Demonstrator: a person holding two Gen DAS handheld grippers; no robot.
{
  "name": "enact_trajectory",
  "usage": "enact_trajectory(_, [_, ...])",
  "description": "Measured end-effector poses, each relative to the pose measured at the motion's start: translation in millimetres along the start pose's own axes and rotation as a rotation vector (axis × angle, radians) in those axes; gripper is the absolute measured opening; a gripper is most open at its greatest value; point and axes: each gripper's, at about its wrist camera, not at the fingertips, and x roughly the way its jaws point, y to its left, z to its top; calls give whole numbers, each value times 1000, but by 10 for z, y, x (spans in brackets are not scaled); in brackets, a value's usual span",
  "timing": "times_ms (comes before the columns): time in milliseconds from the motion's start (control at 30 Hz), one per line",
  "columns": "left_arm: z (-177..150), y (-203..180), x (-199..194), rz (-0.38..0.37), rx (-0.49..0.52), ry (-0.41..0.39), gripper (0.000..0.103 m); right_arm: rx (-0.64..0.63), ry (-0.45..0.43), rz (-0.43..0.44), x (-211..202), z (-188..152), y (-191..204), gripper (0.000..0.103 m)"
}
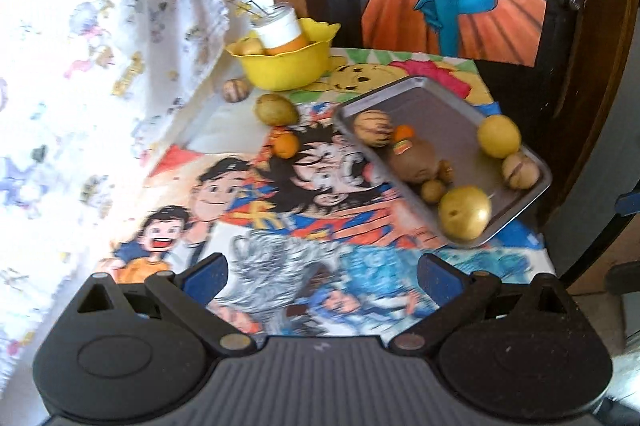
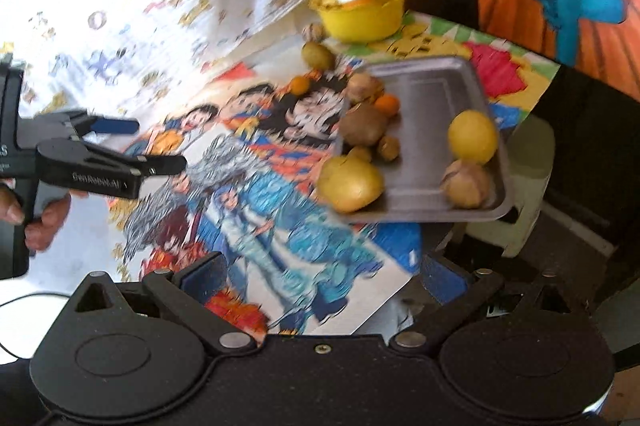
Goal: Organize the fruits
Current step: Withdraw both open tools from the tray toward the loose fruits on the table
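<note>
My left gripper [image 1: 322,276] spread wide, lower centre of left wrist view, nothing between blue pads, hovering above cartoon tablecloth [image 1: 240,186]. My right gripper [image 2: 320,280] likewise wide open, empty, low in right wrist view. Metal tray [image 1: 436,106] right of centre, holding yellow fruits, striped fruits, brown one. Loose green fruit [image 1: 276,109] and small orange [image 1: 286,145] on cloth left of tray. Yellow bowl [image 1: 286,64] upper centre, white-capped jar [image 1: 280,28] inside.
</note>
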Motion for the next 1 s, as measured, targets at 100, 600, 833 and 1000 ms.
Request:
enact_trajectory(100, [-57, 108, -43, 24, 29, 12, 103, -9, 36, 20, 75, 20, 74, 102])
enact_trajectory(600, [11, 419, -24, 141, 141, 41, 103, -201, 76, 59, 1, 1021, 292, 102])
enact_trajectory(833, [254, 431, -27, 169, 176, -14, 103, -181, 43, 88, -74, 1604, 354, 102])
enact_trajectory(1000, [386, 424, 104, 174, 173, -38, 103, -178, 8, 84, 45, 1956, 353, 102])
